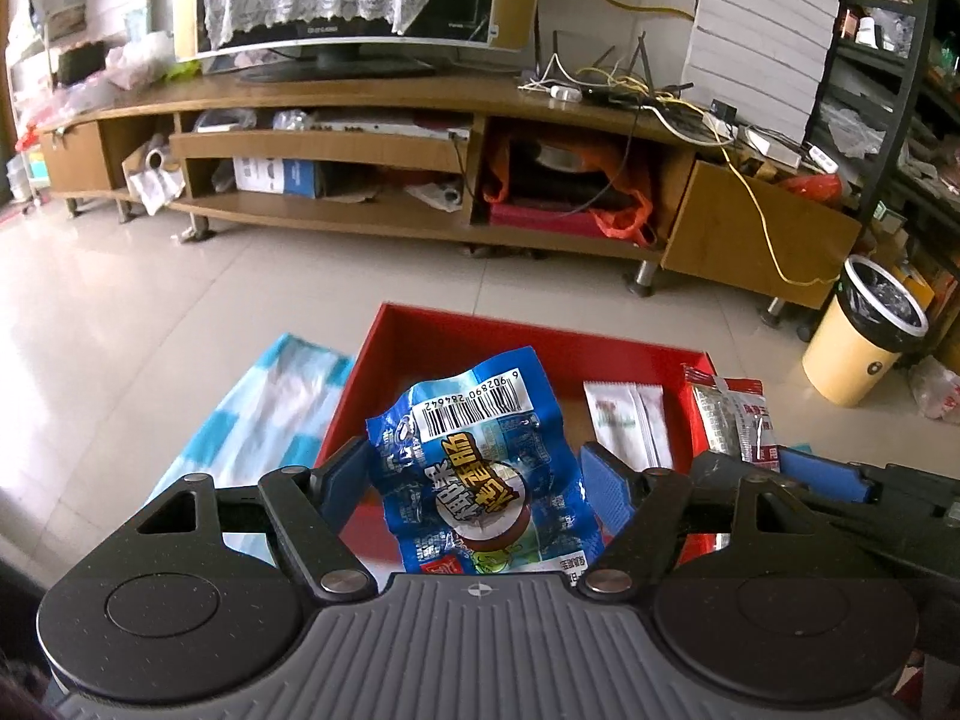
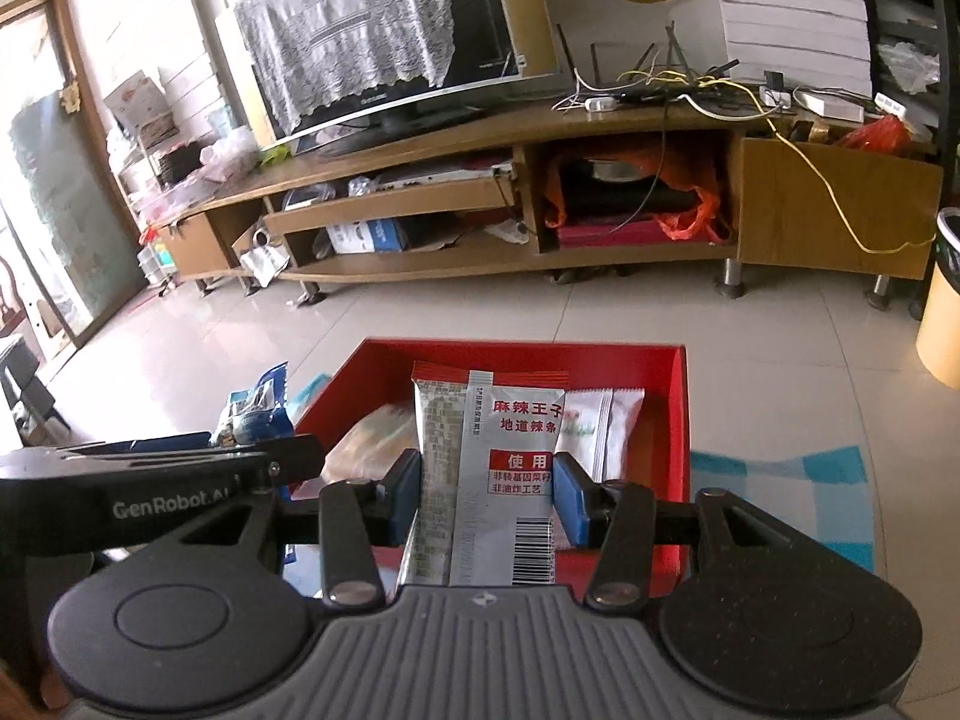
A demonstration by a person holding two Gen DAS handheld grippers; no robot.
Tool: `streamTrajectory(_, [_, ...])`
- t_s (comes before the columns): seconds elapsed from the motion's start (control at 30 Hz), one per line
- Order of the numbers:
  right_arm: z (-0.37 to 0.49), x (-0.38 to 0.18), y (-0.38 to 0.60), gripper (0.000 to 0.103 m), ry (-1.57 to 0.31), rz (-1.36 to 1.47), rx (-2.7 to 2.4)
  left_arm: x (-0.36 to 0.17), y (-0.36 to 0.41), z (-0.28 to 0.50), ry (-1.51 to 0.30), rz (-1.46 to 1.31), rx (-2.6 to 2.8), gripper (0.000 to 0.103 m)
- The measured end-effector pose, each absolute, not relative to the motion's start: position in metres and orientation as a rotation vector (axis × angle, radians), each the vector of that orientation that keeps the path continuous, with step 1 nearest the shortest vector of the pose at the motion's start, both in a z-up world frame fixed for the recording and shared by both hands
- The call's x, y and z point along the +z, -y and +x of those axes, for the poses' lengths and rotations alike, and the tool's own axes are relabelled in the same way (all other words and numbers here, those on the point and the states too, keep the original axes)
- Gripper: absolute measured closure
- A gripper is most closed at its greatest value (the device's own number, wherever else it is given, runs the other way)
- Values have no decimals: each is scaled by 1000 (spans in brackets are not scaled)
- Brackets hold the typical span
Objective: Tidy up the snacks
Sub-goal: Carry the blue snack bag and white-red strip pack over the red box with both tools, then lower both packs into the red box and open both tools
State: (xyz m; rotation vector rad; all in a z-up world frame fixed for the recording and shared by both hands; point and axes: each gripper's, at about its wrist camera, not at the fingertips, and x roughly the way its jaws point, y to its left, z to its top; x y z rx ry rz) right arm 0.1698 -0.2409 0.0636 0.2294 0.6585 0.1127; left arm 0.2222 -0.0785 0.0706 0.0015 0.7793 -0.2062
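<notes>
My left claw (image 1: 480, 480) pinches a blue snack packet (image 1: 480, 468), my right claw (image 2: 486, 495) a grey one (image 2: 486, 468), over the red tray (image 2: 672, 420) mid-frame; a white packet (image 2: 600, 426) already lies inside.

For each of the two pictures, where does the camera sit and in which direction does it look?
Left wrist: on the left gripper, facing its blue snack packet over the red box; the right gripper shows.
Right wrist: on the right gripper, facing its grey spicy-strip packet; the left gripper shows.
Shared: red box, white sachet, TV stand.
</notes>
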Motion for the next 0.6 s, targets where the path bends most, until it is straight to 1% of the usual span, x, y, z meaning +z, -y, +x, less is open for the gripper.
streamTrajectory(0.3, [215,54,248,57,-670,221,106,45,92,258,-806,42,-171,24])
streamTrajectory(0.6, [249,20,249,57,-736,226,109,10,90,289,-897,38,-152,25])
